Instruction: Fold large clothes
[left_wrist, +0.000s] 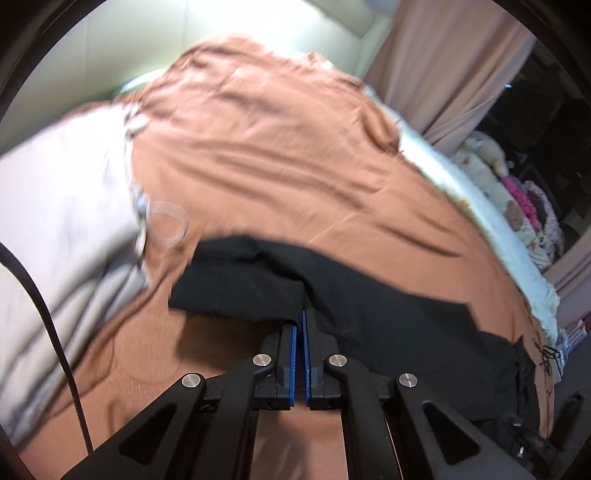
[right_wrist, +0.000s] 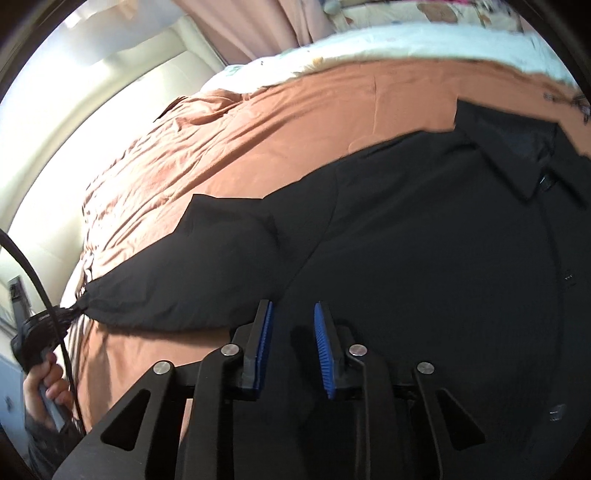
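I find the black shirt (right_wrist: 424, 240) spread collar-up on the bed's orange cover (left_wrist: 277, 155), its sleeve drawn out to one side. My left gripper (left_wrist: 300, 325) has its jaws pressed together on the sleeve's edge, with only a sliver of gap between the blue pads (left_wrist: 293, 354). My right gripper (right_wrist: 293, 332) hangs over the shirt body with its jaws parted and nothing between them.

Surroundings: a pale pillow (left_wrist: 55, 206) and a clear ring (left_wrist: 168, 227) lie just beside the sleeve; a pink curtain (left_wrist: 443, 66) and a heap of patterned bedding (left_wrist: 517, 192) stand beyond the far edge.

The left view is motion-blurred. The shirt's lower hem is cut off by the frame in both views.
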